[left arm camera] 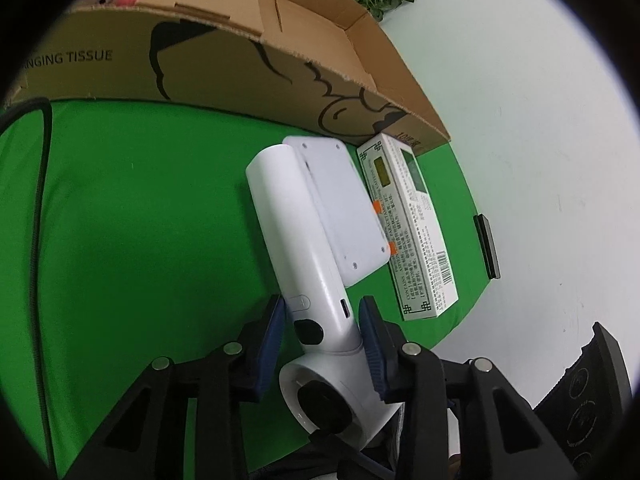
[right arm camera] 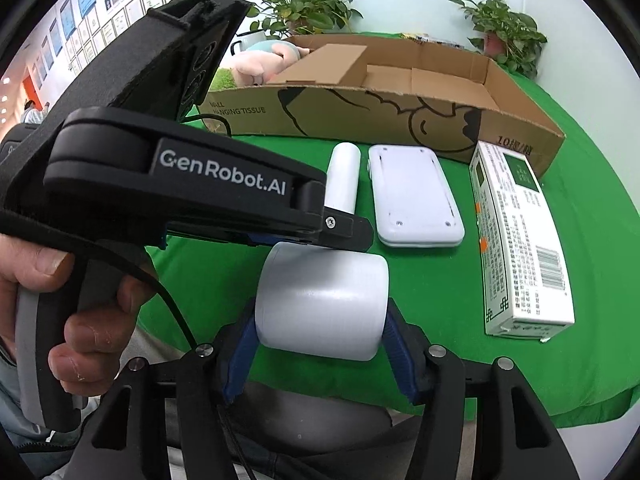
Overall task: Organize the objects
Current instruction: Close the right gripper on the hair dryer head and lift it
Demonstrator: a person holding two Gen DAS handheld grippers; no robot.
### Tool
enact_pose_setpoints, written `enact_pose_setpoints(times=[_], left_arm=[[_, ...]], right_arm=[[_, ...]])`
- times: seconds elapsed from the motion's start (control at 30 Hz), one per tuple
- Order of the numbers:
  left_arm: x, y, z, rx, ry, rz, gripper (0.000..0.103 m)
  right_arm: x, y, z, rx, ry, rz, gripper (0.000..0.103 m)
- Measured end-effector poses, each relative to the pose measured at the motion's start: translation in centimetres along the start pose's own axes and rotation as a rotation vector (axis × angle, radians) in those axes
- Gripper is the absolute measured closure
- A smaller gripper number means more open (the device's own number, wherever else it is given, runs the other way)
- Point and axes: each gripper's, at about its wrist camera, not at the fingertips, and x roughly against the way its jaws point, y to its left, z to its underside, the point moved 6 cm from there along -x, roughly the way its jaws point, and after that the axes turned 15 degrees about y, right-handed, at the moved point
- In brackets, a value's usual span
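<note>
Grippers on both sides are working one white handheld device (left arm camera: 304, 248), and we can see it lying on the green cloth (left arm camera: 140, 220) in the middle of the left wrist view. Our left gripper (left arm camera: 322, 340) has its blue pads (left arm camera: 272, 332) set narrow around the handle near its lower end; the right-hand pad meets the plastic, though on the other side we cannot tell whether contact is made. Over in the right wrist view, our right gripper (right arm camera: 320, 316) hugs the device's fat round head (right arm camera: 322, 300) low in the centre of the frame, a blue pad against each end of it. The left tool's black body (right arm camera: 180, 184) crosses the left half of that view, gripped by a hand (right arm camera: 68, 312) at lower left. Just right of the handle lies a flat white gadget (left arm camera: 340, 208), touching it along one edge as we see it. Right again sits a long white printed carton (left arm camera: 408, 224), close beside the gadget. Behind them all, across the top of both views, stands an open cardboard box (right arm camera: 400, 92), its near wall printed with a black drawing. A pink plush toy (right arm camera: 260, 60) shows at the box's far left, and potted plants (right arm camera: 504, 28) sit in the upper part of the right wrist frame.
</note>
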Motion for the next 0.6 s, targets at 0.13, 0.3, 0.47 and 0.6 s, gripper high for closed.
enact_pose_setpoints(times=[0.13,0.3,0.47,0.6], left_arm=[[1.7,-0.7,-0.7,-0.014,-0.036,0.008,0.067],[3.7,-2.7,-1.8,-0.071,-0.087,-0.044,0.069],[5.6,-4.7,-3.5,-0.141,-0.130,-0.098,0.069],[7.2,-6.2,-4.8,-0.184,-0.165,-0.106,0.069]], right_arm=[[1.2,0.2,-0.5,0.007,-0.056,0.008,0.047],[3.0,0.6,-1.8,0.006,-0.135,0.025,0.047],[4.2,-0.1,-4.4,0.000,-0.181,0.031,0.047],[5.8,-0.9,-6.3,-0.018,-0.238,0.031,0.047]])
